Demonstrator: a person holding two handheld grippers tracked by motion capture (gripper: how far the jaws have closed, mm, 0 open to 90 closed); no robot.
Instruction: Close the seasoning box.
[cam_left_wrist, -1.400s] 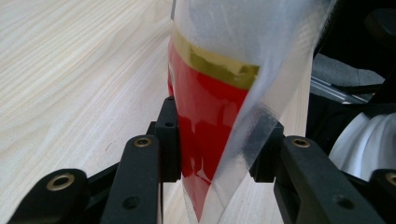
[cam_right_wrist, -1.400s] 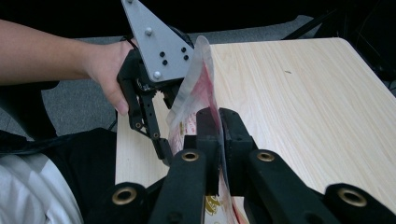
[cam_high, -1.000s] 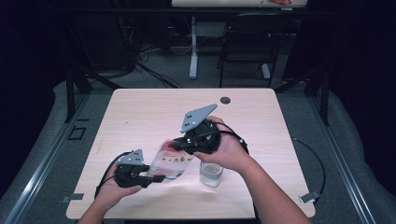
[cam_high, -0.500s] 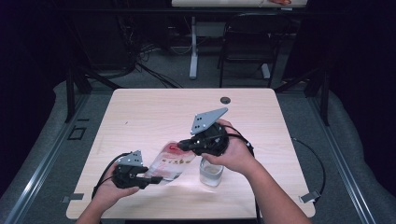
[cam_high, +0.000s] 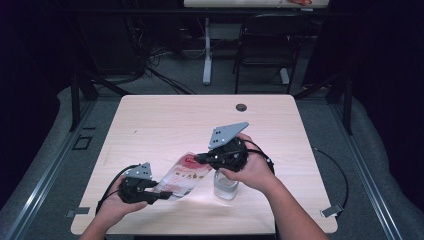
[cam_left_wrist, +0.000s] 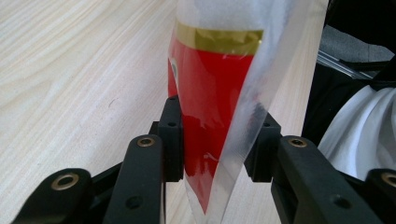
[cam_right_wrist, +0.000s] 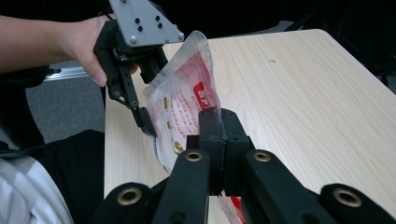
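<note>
Both grippers (cam_high: 159, 195) (cam_high: 198, 159) clamp the pouch (cam_high: 182, 175) beside the cup (cam_high: 226, 186), the right's jaws just closed; probably tearing it open next.

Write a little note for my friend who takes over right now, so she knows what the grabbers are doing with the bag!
Left gripper: shut on the lower end of the red-printed bag.
Right gripper: jaws just closed, pinching the bag's other end.
Bag: stretched between both grippers above the table.
Clear cup: on the table, under the right hand.
Done: bag gripped at both ends.
Left: probably opening the bag and tipping it toward the cup.
</note>
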